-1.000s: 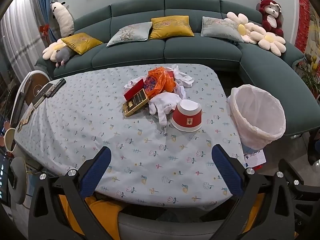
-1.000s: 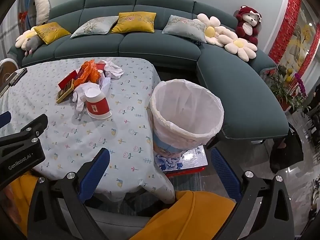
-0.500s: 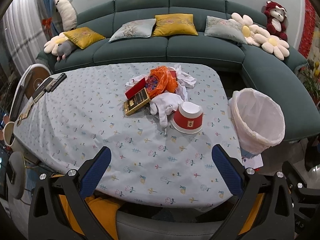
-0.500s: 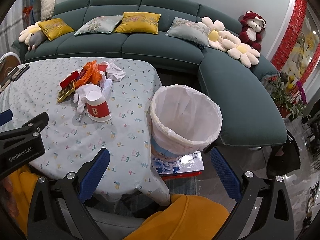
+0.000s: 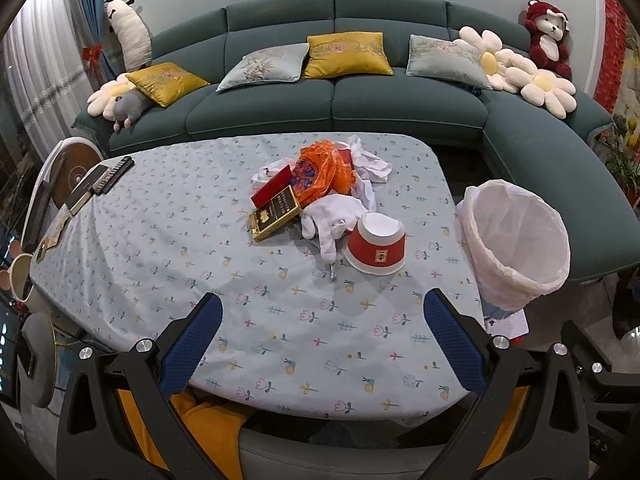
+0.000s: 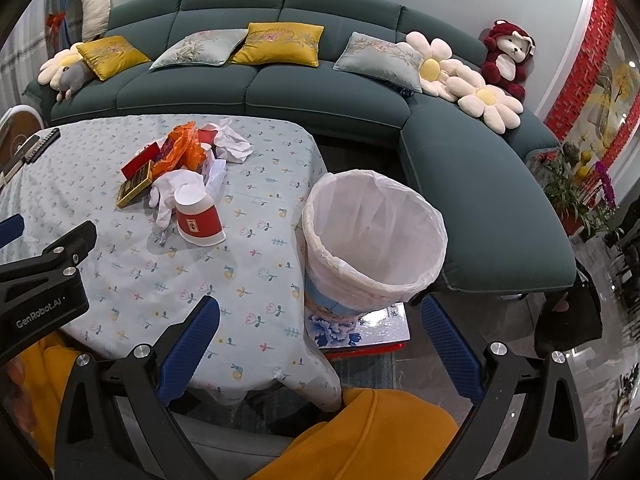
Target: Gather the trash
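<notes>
The left gripper (image 5: 322,340) and right gripper (image 6: 318,340) are hovering with jaws apart, holding nothing. On the table (image 5: 160,248), trash is lying at twelve o'clock: a red cup (image 5: 376,245) upside down, a white glove (image 5: 332,216), an orange bag (image 5: 320,172). The bin (image 6: 374,236) is standing at the table's two o'clock edge.

Pale blue flower-print tablecloth (image 5: 168,240), red-and-white paper bowl (image 5: 376,246), orange plastic bag (image 5: 320,174), teal sofa (image 5: 336,108).
</notes>
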Demonstrator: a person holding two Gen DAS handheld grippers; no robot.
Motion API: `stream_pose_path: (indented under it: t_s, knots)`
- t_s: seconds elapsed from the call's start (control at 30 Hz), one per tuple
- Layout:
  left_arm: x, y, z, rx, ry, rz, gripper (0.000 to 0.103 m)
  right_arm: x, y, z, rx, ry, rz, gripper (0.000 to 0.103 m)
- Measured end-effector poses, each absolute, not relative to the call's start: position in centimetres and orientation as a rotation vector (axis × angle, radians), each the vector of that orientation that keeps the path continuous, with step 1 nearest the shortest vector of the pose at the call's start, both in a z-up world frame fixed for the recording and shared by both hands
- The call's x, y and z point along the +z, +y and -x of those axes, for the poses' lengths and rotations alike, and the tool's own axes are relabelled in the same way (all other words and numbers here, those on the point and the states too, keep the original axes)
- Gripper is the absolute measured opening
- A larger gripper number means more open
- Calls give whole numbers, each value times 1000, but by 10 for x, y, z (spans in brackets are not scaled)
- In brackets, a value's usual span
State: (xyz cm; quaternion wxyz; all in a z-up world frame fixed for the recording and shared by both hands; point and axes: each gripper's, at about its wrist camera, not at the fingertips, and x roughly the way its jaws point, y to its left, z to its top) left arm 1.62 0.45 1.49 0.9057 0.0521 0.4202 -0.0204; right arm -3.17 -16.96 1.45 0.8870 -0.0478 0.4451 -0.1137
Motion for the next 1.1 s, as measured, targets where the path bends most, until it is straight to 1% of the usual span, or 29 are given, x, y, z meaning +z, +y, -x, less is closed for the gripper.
stream_pose_path:
  t_s: [1.1]
  knots:
    - [12, 0, -16, -31, 866, -123, 96, 20, -178, 34, -256, 920, 95, 96]
